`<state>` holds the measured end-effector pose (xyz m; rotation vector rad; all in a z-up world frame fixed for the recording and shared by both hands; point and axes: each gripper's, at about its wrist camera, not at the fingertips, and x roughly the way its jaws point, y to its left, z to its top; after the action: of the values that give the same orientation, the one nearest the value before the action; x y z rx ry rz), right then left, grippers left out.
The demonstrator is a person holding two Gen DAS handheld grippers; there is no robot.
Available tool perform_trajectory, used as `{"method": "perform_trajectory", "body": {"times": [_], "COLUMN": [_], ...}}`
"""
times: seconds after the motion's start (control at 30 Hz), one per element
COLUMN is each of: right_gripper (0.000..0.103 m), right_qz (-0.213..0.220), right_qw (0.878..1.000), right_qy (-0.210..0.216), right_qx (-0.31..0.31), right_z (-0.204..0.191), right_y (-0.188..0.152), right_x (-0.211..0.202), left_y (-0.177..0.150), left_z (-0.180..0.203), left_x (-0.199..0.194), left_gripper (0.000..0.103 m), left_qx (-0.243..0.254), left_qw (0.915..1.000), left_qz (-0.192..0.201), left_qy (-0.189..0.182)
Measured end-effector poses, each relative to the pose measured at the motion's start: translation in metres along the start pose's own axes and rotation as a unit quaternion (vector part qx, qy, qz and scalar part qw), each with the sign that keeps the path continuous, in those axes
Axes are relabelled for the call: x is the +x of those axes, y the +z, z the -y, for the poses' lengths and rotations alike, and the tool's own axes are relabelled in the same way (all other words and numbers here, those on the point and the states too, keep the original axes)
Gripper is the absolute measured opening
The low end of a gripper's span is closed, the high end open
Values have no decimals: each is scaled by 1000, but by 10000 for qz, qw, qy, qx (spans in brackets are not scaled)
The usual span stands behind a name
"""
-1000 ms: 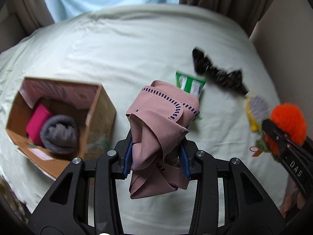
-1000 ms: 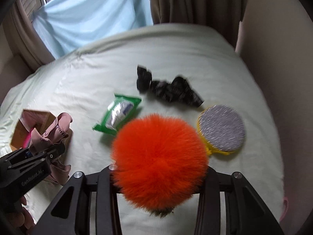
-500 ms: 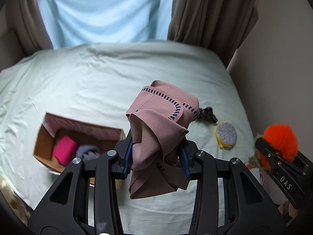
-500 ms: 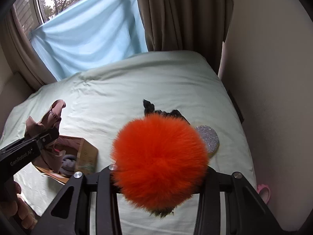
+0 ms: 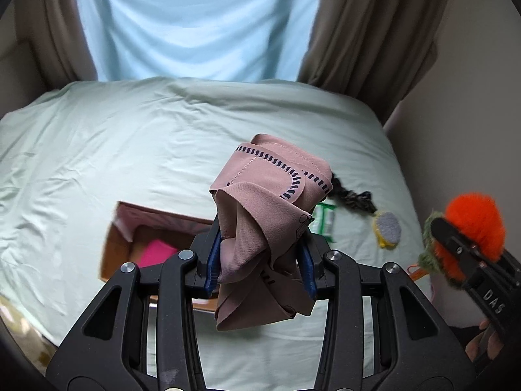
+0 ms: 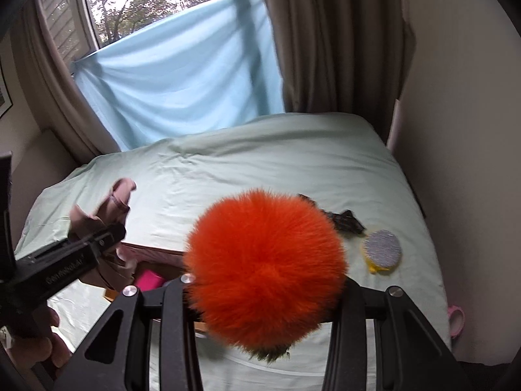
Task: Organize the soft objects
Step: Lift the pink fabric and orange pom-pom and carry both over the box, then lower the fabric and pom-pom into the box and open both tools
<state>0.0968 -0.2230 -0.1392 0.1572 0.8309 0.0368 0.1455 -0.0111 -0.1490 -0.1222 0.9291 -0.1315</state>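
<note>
Bed [image 5: 136, 150] holds box [image 5: 110, 251], scrunchie [image 5: 353, 195], sponge [image 5: 387, 229].

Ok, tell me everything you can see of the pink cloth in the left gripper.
The pink cloth is a dusty-pink, smooth woven fabric, bunched and folded, with a curved seam edged in dark dashed stitching near its top. The left gripper is shut on its middle, blue pads pressing both sides; folds stick up above the pads and a flap hangs below. It is held in the air above the bed, in front of the box. Nothing else touches it.
</note>
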Motion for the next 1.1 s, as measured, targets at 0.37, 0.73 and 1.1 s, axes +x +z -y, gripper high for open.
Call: {"method": "perform_trajectory", "body": {"times": [0.37, 0.73, 1.1], "right_gripper": [37, 37, 37], "right_qz": [-409, -1270, -2106], "right_qw": [9990, 9918, 9774], "right_qy": [154, 71, 153], "right_qx": [32, 124, 106], "right_z": [-110, -150, -137], "right_y": [2, -36, -61], "right_x": [59, 157, 236], "left_y": [2, -26, -62], "left_z": [-131, -177, -148], "left_x": [41, 130, 201], "left_gripper": [36, 36, 36], "left_qx": [-21, 244, 636], "left_qw": [9985, 9910, 9785], "left_qz": [-488, -1274, -1906], "left_qy": [234, 332, 475]}}
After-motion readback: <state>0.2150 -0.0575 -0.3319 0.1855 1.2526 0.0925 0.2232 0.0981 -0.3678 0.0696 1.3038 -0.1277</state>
